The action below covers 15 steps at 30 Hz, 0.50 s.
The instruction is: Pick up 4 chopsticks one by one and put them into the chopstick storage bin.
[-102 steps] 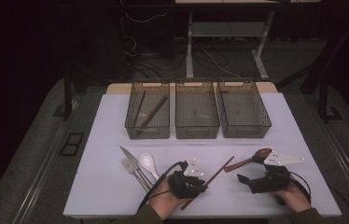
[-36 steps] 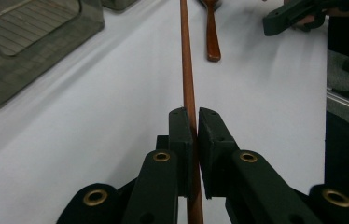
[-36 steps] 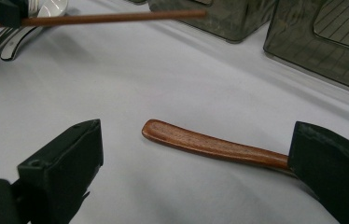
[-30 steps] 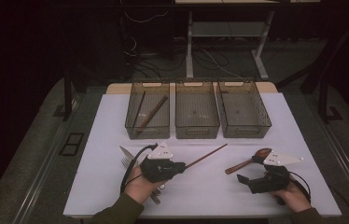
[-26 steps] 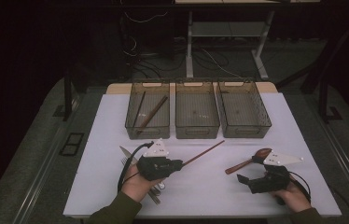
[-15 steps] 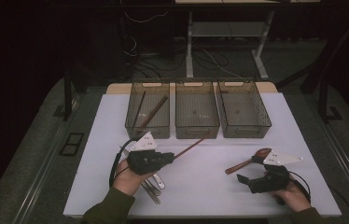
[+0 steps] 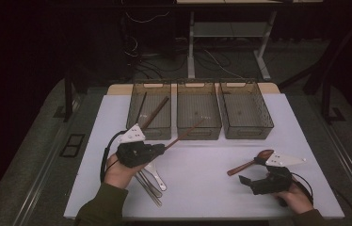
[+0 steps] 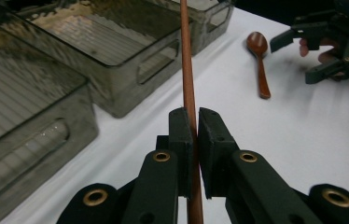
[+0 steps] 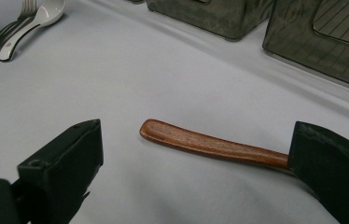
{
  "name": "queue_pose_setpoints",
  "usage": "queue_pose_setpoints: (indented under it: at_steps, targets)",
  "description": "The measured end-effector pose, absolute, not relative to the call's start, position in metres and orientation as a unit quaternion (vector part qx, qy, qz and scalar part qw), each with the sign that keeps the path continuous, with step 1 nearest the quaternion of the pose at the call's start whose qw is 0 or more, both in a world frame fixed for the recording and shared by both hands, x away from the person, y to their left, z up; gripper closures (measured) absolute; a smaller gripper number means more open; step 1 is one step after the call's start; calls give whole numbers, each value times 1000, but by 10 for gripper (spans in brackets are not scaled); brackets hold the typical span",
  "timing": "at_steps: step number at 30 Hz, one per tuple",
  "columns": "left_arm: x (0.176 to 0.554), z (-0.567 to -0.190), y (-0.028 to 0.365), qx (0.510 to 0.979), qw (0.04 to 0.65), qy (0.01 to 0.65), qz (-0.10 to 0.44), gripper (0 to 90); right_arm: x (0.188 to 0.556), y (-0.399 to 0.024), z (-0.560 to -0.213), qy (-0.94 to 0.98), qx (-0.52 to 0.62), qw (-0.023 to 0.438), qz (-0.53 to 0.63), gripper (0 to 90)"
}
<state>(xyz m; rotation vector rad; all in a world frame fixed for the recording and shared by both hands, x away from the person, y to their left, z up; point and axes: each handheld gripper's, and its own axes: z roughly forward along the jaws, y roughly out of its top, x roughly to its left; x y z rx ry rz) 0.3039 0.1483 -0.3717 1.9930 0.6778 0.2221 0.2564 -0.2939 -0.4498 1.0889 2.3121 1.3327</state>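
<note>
Two grippers at work. Right gripper [image 7: 259, 181] rests on the table [image 7: 202, 188] near the edge, jaws wide and empty, wooden spoon [image 9: 214, 145] lying between them, likely next up. Left gripper [image 8: 195, 140] is clamped on a chopstick [image 8: 187, 70], gripped at its near end so the tip reaches toward the bins [image 7: 199, 132]. Left bin [image 7: 139, 127] holds other sticks, suggesting sorting by type.

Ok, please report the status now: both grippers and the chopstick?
Left gripper shut on thin brown wooden chopstick, tip over middle bin. Right gripper open around wooden spoon handle.
</note>
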Motion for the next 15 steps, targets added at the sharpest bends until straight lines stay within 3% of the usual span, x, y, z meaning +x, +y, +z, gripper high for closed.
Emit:
queue_pose_setpoints:
  at_steps: [15]
  targets:
    - [325,-361,165,808,491,302,121,835,256,-294,-450,795,375,130,458,29]
